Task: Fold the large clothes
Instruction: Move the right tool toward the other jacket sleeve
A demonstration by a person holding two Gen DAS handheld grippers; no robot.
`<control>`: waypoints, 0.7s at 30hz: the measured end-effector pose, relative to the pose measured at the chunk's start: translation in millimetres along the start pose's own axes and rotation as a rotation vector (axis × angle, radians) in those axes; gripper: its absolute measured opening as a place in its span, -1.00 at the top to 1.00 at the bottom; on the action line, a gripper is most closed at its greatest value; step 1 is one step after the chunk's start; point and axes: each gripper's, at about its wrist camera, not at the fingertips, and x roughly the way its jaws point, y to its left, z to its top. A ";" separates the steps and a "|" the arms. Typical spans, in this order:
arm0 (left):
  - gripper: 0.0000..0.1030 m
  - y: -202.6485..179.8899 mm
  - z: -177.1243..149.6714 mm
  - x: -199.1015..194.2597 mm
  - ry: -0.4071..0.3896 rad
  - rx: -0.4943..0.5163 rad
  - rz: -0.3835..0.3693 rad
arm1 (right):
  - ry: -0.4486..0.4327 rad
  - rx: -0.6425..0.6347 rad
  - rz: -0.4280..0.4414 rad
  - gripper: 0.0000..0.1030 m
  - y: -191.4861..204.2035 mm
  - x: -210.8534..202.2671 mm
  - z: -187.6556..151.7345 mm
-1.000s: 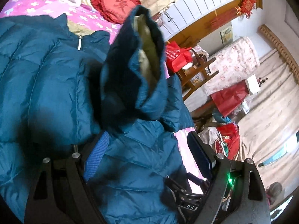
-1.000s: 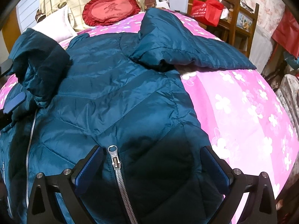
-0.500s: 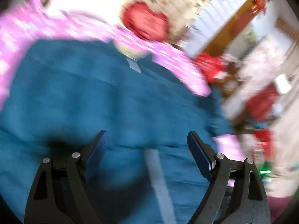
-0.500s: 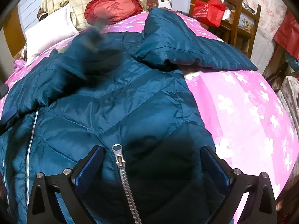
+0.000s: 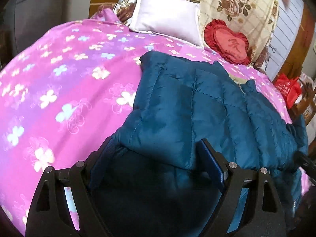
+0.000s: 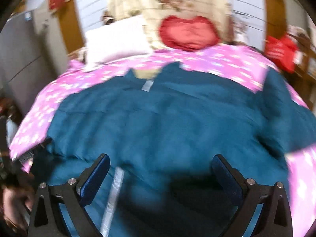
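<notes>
A teal quilted puffer jacket [image 5: 207, 106] lies spread on a pink flowered bedspread [image 5: 59, 79]. One sleeve is folded across its front. My left gripper [image 5: 158, 154] is open and empty at the jacket's left lower edge, with the folded sleeve's end between its fingers. In the blurred right wrist view the jacket [image 6: 167, 118] fills the middle with its zip [image 6: 113, 193] running down. My right gripper [image 6: 162, 169] is open and empty over the jacket's hem.
A white pillow [image 5: 165, 13] and a red heart cushion [image 5: 227, 41] lie at the head of the bed. A flowered blanket [image 5: 237, 4] hangs behind them. A red bag [image 5: 288, 88] stands at the right on wooden furniture.
My left gripper let go of the lifted sleeve, which now lies folded on the jacket, and swung to the jacket's left edge. My right gripper has swung in a blur.
</notes>
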 end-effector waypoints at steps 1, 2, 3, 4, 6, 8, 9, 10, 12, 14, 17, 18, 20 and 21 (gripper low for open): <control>-0.67 0.7 0.0 -3.0 0.003 -0.012 -0.008 | 0.010 0.012 -0.004 -1.00 -0.9 8.6 1.7; -0.67 4.2 -0.3 0.1 0.017 -0.028 -0.015 | 0.029 0.040 -0.002 -1.00 -5.7 19.5 2.1; -0.67 4.0 1.7 1.7 0.027 -0.038 -0.021 | 0.059 0.066 -0.014 -1.00 -14.2 30.3 0.7; -0.67 5.7 1.9 3.7 0.035 -0.048 -0.028 | 0.094 0.086 -0.048 -1.00 -21.9 39.5 -1.0; -0.67 4.9 3.7 -0.3 0.034 -0.048 -0.031 | 0.138 0.129 -0.099 -1.00 -42.1 48.5 -4.5; -0.67 3.9 3.7 0.2 0.035 -0.046 -0.030 | 0.151 0.151 -0.176 -1.00 -60.6 45.9 -5.0; -0.67 4.3 3.6 0.0 0.034 -0.047 -0.031 | 0.149 0.174 -0.205 -1.00 -72.4 43.1 -6.1; -0.67 4.2 3.3 0.1 0.034 -0.048 -0.034 | 0.150 0.198 -0.195 -1.00 -81.7 41.9 -5.6; -0.67 5.7 2.0 0.0 0.035 -0.049 -0.036 | 0.150 0.212 -0.145 -1.00 -91.1 37.5 -9.0; -0.68 5.3 2.2 0.4 0.036 -0.046 -0.034 | 0.149 0.168 -0.181 -1.00 -87.9 35.8 -10.8; -0.68 5.4 2.8 0.9 0.036 -0.051 -0.038 | 0.129 0.192 -0.200 -1.00 -92.5 28.1 -12.9; -0.68 5.7 3.2 1.4 0.037 -0.051 -0.038 | 0.102 0.213 -0.225 -0.99 -93.3 19.1 -11.8; -0.69 4.1 3.5 2.5 0.040 -0.047 -0.032 | 0.038 0.220 -0.215 -1.00 -92.5 2.4 -7.0; -0.69 3.0 3.2 2.6 0.041 -0.043 -0.027 | 0.014 0.202 -0.192 -1.00 -92.3 2.1 -2.0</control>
